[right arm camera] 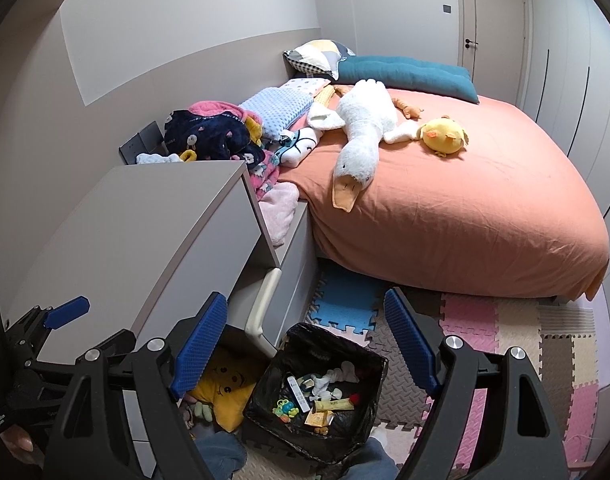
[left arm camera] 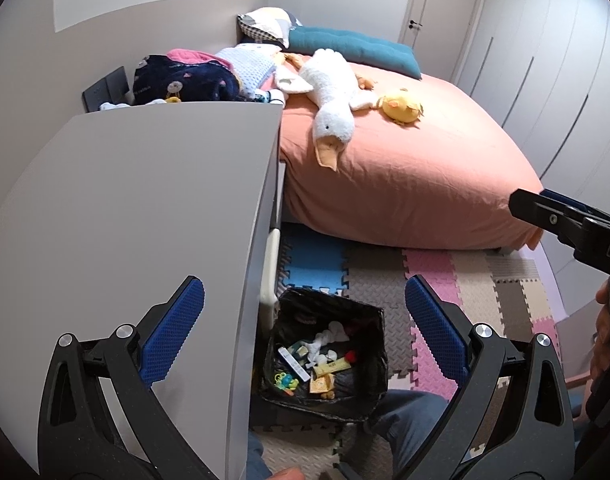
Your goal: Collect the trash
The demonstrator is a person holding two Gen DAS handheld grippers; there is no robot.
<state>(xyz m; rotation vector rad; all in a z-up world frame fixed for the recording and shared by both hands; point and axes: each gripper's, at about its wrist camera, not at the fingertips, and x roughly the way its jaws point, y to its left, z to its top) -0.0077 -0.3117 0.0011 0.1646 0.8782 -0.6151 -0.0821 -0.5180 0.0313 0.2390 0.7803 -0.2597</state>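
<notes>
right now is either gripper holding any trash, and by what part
Nothing is held. The left gripper and the right gripper both stand open with bare pads above the black-lined bin, where the trash already lies.

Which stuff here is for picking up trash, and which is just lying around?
For the job:
- trash bin lined with a black bag
- tissues and wrappers inside it
- left gripper and right gripper, both open and empty

Just lying about:
- white goose toy
- yellow chick toy
- teal cushion
- clothes pile
- foam floor mats
</notes>
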